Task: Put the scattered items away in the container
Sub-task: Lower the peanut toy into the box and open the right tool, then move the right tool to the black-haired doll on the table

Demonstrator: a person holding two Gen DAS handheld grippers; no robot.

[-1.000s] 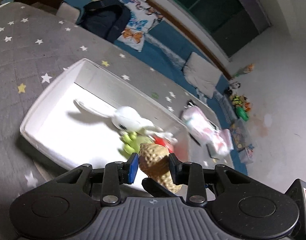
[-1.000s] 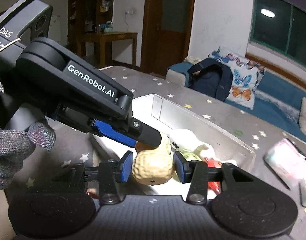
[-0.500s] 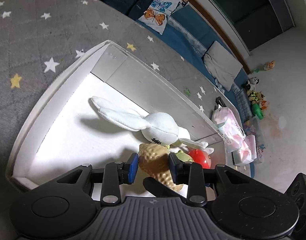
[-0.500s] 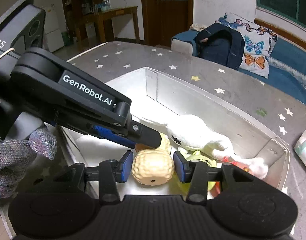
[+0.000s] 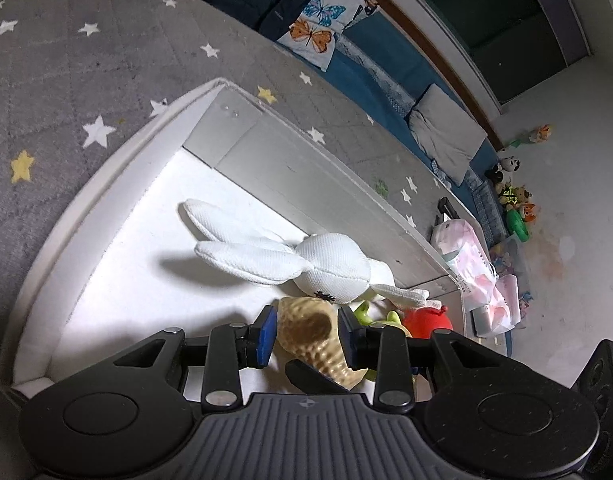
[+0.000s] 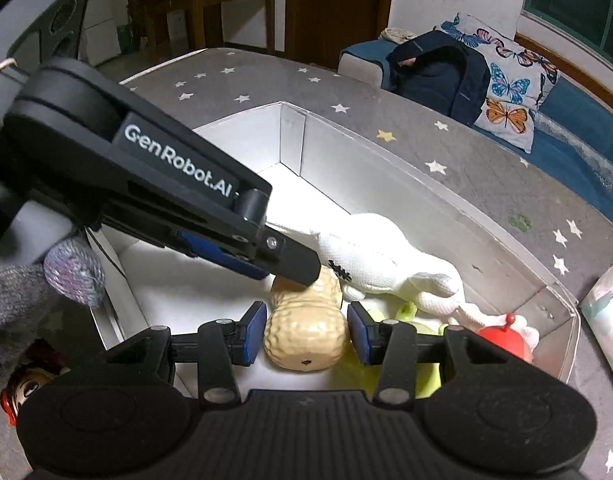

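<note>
Hovering over the white box (image 6: 446,184), beside the soft rabbit (image 6: 386,252), we pinch a light, stiff, bumpy peanut toy (image 6: 306,340) at both ends, left tongs (image 5: 304,334) and right tongs (image 6: 306,334) closed on its lobes.

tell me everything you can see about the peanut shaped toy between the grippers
The tan, peanut-shaped toy has a dimpled, shell-like surface that looks like soft rubber or vinyl, with a small dark hole at its near end. It lies lengthwise in the white rectangular box, both lobes visible. The left gripper and the right gripper each bracket one lobe, blue pads at its sides with slight gaps showing. Its far lobe lies by the white plush rabbit; a yellow-green toy lies alongside.
</note>
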